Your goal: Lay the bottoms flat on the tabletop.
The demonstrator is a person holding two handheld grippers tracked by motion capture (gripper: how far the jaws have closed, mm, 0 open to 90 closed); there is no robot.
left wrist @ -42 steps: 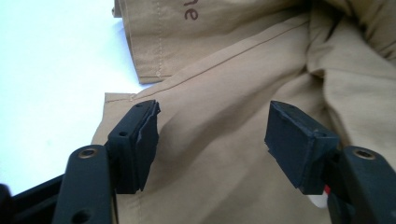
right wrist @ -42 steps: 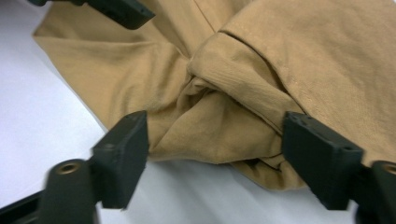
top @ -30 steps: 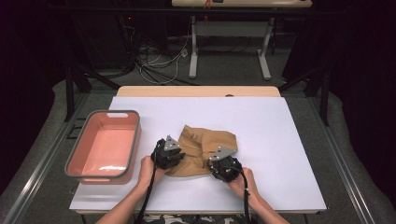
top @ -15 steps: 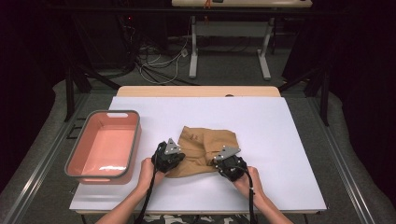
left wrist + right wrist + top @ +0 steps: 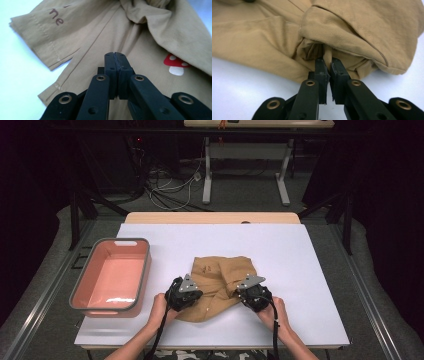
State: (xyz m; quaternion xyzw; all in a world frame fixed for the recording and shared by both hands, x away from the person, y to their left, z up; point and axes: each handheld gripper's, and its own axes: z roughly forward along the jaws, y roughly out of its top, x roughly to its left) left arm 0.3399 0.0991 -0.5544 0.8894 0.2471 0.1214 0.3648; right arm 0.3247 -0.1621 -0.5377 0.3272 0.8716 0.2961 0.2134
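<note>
A crumpled tan shirt (image 5: 220, 270) lies in the middle of the white table top (image 5: 310, 270). My left gripper (image 5: 192, 294) is at the shirt's near left edge and my right gripper (image 5: 244, 292) at its near right edge. In the left gripper view the jaws (image 5: 115, 56) are shut tight, tips pressed into the shirt (image 5: 87, 37) near a red mushroom print (image 5: 176, 66) and brown lettering (image 5: 56, 16). In the right gripper view the gripper (image 5: 327, 62) is shut on a raised fold of the shirt (image 5: 262, 37).
A pink tray with a grey rim (image 5: 146, 265) stands on the table's left side with nothing in it. Bare white surface lies right of the shirt and behind it. Beyond the far edge are cables on the floor and a white table frame (image 5: 247, 170).
Both hands stay at the shirt's near edge. The right gripper has shifted slightly to the right, and the shirt keeps nearly the same shape.
</note>
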